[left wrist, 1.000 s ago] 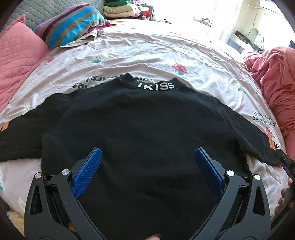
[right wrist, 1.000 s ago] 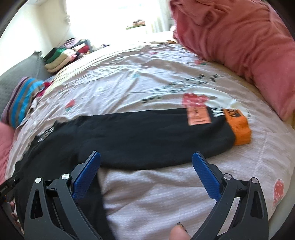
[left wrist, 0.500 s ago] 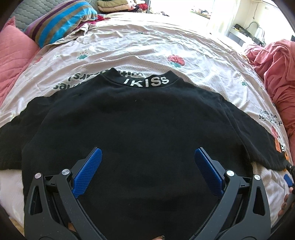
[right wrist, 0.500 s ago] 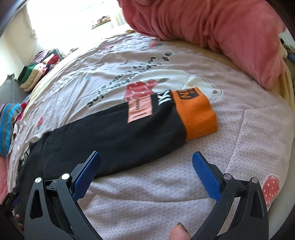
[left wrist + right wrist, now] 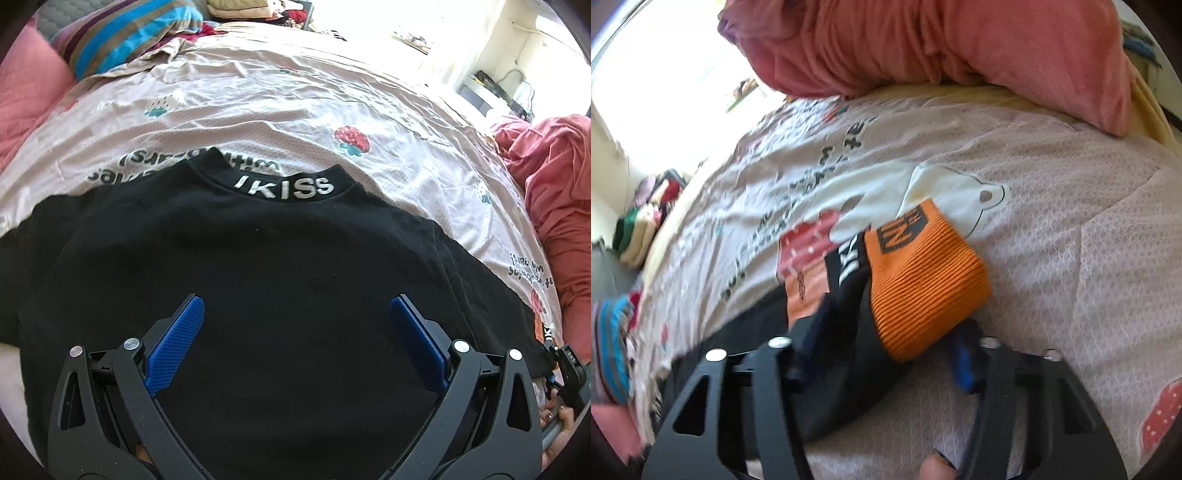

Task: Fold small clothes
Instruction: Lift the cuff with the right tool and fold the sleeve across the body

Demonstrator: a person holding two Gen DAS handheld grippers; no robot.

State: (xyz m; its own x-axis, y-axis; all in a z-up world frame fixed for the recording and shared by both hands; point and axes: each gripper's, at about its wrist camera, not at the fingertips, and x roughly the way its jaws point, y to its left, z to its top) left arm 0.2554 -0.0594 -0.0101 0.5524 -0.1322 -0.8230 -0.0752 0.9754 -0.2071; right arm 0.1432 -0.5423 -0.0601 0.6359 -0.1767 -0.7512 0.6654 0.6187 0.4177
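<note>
**Black sweater spread on the bed, right tongs at the cuff**

The black sweater (image 5: 280,266) lies flat on the bed sheet (image 5: 295,107), collar away from me, sleeves spread to both sides. My left tongs (image 5: 295,343) hang above its lower body, blue pads wide apart, holding nothing. My right tongs (image 5: 882,354) sit at the orange cuff (image 5: 923,273) of the sleeve; the view is blurred, so I cannot tell whether they grip it. A pink blanket (image 5: 942,40) is heaped beyond.

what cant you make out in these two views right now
- Right wrist view: motion blur hides whether the right gripper has clamped the orange cuff.
- Left wrist view: the left gripper blocks the black sweatshirt hem.
- Left wrist view: the left sleeve end is cut off by the frame edge.
</note>
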